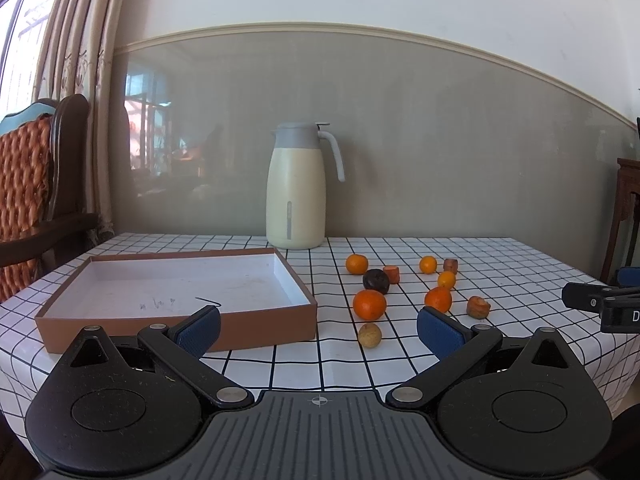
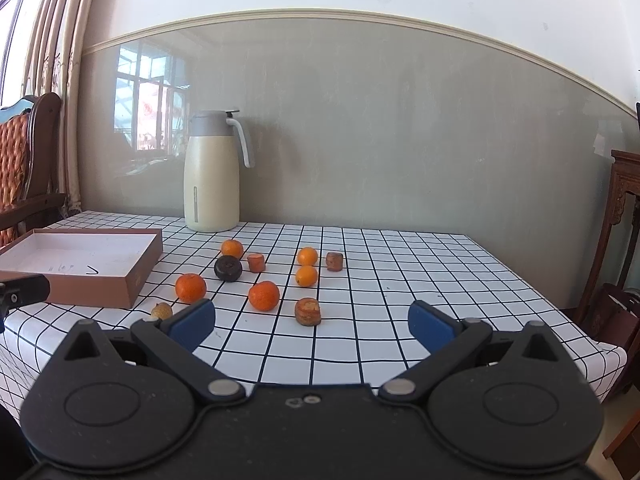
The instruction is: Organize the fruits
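Several fruits lie loose on the checked tablecloth (image 1: 520, 272): oranges such as one (image 1: 369, 304) and another (image 2: 263, 295), a dark round fruit (image 1: 376, 281), a small tan fruit (image 1: 369, 335) and brown dried pieces (image 2: 308, 311). An empty brown box with a white inside (image 1: 180, 280) sits to their left, also in the right wrist view (image 2: 80, 260). My left gripper (image 1: 318, 330) is open and empty, at the table's front edge. My right gripper (image 2: 312, 326) is open and empty, in front of the fruits.
A cream thermos jug (image 1: 295, 188) stands at the back of the table by the wall. A wooden chair (image 1: 36, 200) stands at the left, dark wooden furniture (image 2: 624, 240) at the right. The right gripper's tip (image 1: 600, 304) shows at the left view's right edge.
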A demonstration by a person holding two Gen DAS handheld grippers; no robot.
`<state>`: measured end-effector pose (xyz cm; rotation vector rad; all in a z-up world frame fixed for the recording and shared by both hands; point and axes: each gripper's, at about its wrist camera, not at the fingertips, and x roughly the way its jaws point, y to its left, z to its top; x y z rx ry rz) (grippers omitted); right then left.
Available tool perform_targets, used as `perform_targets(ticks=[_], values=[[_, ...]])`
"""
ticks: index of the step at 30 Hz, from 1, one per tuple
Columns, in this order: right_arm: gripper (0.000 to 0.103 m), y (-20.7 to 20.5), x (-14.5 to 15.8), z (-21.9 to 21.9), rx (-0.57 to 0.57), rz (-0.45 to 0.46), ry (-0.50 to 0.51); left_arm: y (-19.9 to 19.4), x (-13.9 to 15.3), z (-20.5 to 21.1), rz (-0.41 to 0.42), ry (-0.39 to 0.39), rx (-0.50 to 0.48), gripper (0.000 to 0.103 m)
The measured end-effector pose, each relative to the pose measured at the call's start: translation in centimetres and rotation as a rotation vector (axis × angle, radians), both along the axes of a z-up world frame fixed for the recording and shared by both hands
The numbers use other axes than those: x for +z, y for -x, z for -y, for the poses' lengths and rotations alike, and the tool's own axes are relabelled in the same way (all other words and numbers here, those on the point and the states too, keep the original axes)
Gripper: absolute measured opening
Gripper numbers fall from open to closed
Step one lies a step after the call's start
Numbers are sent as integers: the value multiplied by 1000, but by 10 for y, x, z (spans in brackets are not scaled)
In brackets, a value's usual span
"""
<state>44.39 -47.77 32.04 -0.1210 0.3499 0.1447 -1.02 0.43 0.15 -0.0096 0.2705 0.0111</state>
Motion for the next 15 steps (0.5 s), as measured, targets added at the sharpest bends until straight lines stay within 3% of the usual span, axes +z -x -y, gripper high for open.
perform_targets(ticks=[6, 11, 13, 15], values=[[97, 1, 0, -1, 3, 2, -1, 1, 0, 0, 8, 8, 11, 103], [97, -9, 3, 0, 52, -30, -15, -7, 0, -1, -31, 9, 15, 103], [94, -21, 5, 0, 60, -33, -17, -17, 1, -1, -39, 36, 3, 103], [82, -37, 3, -2, 56, -43, -1, -30, 0, 5, -38, 30, -5, 103]])
